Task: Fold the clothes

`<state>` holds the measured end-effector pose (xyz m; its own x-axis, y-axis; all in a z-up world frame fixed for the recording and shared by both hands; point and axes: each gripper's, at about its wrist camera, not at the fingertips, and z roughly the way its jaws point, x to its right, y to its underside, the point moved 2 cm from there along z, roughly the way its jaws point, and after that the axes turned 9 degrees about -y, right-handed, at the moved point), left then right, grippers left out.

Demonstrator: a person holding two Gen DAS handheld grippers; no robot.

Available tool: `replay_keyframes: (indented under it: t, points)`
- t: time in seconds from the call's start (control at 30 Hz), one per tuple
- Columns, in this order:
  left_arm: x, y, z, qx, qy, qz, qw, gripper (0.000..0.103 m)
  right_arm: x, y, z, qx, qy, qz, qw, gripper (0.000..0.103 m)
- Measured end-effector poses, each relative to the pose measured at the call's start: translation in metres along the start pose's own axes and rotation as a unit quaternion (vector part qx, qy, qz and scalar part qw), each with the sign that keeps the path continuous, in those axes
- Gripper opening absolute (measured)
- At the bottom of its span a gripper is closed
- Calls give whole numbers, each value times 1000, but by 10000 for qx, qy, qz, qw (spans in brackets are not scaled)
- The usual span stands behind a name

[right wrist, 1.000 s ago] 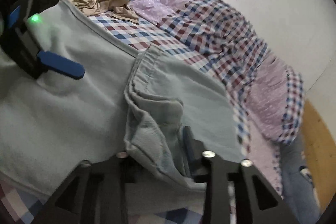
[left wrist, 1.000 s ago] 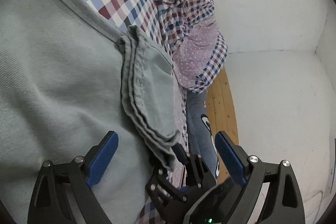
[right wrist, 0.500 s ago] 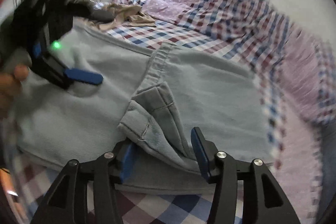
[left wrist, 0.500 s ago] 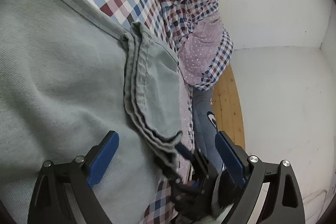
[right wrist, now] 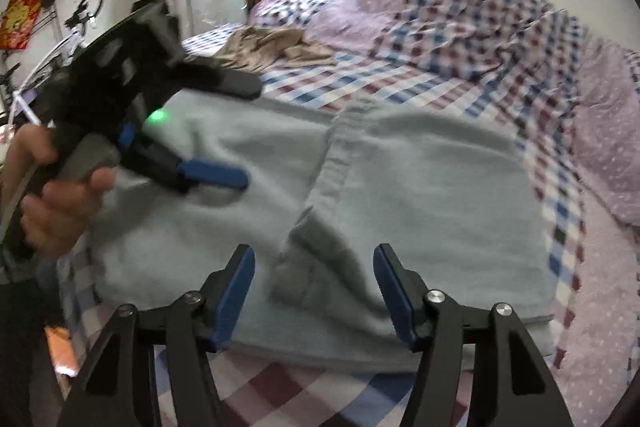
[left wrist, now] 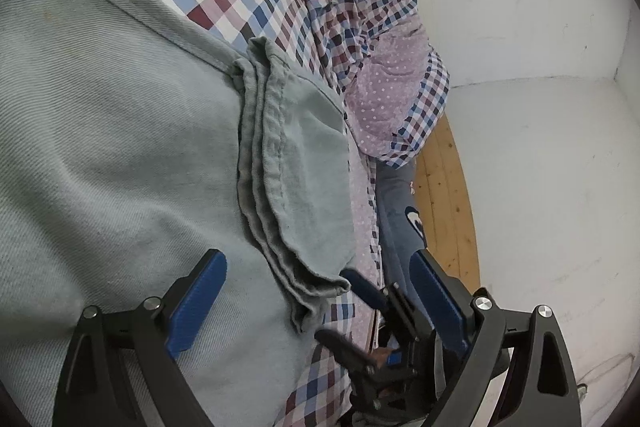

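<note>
One pale grey-green garment [right wrist: 420, 195] lies spread flat on the checked bedsheet [right wrist: 320, 83], a hemmed end folded back on top of it so that stacked edges [left wrist: 260, 187] run across the cloth and end in a loose corner close to the bed's near edge. In the right wrist view the folded flap sits on the right half of the garment, its hem forming a raised ridge down the middle, and a narrow strip of sheet shows between the garment's near edge and the mattress edge. Two grippers are in view. The left gripper [left wrist: 320, 291] hangs over the garment with its blue fingers [left wrist: 200, 299] wide apart, the folded corner lying between them untouched; a hand [right wrist: 60, 203] grips its handle at the left side of the bed. The right gripper [right wrist: 314, 283] also has its fingers spread, gripping nothing, poised just above the near edge of the fold. Beyond the garment, one crumpled tan garment [right wrist: 276, 45] lies farther up the sheet, with open checked sheet between the two. One rumpled checked quilt [right wrist: 480, 19] fills the far right side. Wooden floor [left wrist: 444, 187] and a white wall [left wrist: 540, 167] border the bed.
</note>
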<state>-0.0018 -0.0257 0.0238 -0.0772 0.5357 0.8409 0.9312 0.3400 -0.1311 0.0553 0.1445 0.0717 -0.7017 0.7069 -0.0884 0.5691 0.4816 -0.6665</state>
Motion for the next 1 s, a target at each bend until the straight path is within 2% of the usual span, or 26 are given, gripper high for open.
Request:
replay_keyframes:
  t: [0.13, 0.2, 0.4, 0.5, 0.57, 0.7, 0.83, 0.93, 1.0]
  points:
    - [1, 1, 1, -28, -60, 60, 10000, 95, -14, 10, 9, -386, 94, -377, 9985, 64]
    - [0, 1, 1, -26, -61, 33, 10000, 95, -25, 13, 10, -498, 156, -608, 9968, 60]
    - [2, 1, 2, -34, -143, 79, 9999, 95, -34, 16, 0, -501, 36, -700, 9963, 58]
    - [2, 2, 2, -44, -163, 107, 9998, 95, -36, 15, -2, -440, 404, -805, 9950, 57]
    - [3, 2, 1, -35, -167, 98, 9998, 95, -38, 15, -1, -459, 819, -1021, 9903, 57]
    - [5, 4, 0, -26, -188, 95, 9998, 95, -40, 19, 15, -713, 1197, -1381, 9806, 57]
    - [5, 4, -1, -70, -65, 21, 10000, 95, -36, 20, 24, -726, 1169, -1446, 9799, 58]
    - [8, 6, 0, -197, 269, -97, 9994, 95, -31, 19, 26, -651, 1062, -1373, 9827, 55]
    - [11, 7, 1, -280, 405, -116, 9987, 95, -29, 18, 26, -585, 860, -1219, 9871, 41]
